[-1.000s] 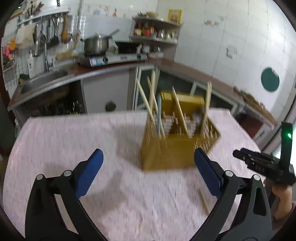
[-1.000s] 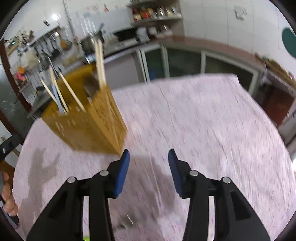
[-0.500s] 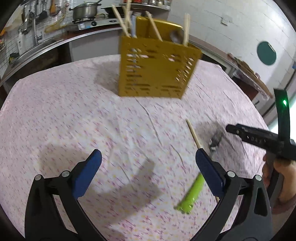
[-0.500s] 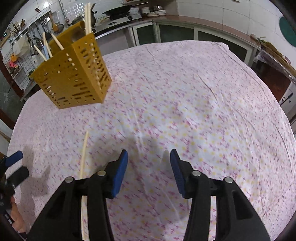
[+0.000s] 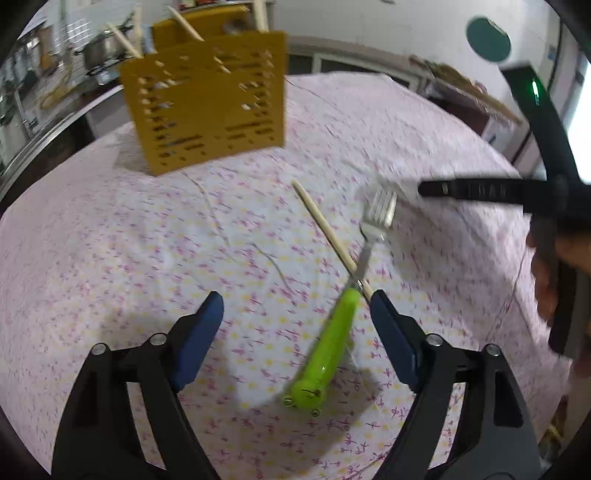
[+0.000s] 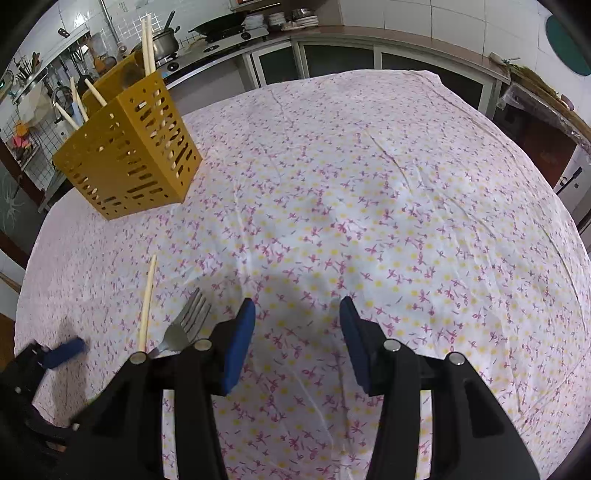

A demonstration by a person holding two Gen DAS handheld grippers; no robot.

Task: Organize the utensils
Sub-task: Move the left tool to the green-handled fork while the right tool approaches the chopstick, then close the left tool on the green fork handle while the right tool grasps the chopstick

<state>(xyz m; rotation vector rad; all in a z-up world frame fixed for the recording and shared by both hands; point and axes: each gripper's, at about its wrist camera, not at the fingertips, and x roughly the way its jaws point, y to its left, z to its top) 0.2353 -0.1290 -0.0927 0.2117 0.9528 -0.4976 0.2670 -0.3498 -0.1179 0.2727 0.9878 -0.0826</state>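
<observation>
A fork with a green handle (image 5: 327, 354) lies on the flowered tablecloth (image 5: 110, 258), its tines (image 5: 382, 206) pointing away. A wooden chopstick (image 5: 328, 229) lies crossed under it. My left gripper (image 5: 297, 328) is open, low over the cloth, with the green handle between its fingers. The yellow slotted utensil holder (image 5: 207, 103) stands at the back with chopsticks in it. In the right wrist view the holder (image 6: 129, 162) is at the upper left, and the fork tines (image 6: 188, 317) and chopstick (image 6: 147, 302) lie left of my open, empty right gripper (image 6: 297, 336).
A kitchen counter with a stove and pots (image 6: 221, 33) runs behind the table. The sink and hanging tools (image 6: 33, 85) are at the far left. The right gripper's body (image 5: 546, 192) and hand show at the right of the left wrist view.
My left gripper has dropped and moved forward to the fork, so the green handle now lies between its fingers. The right gripper has moved down and nearer; the fork tines now show beside it.
</observation>
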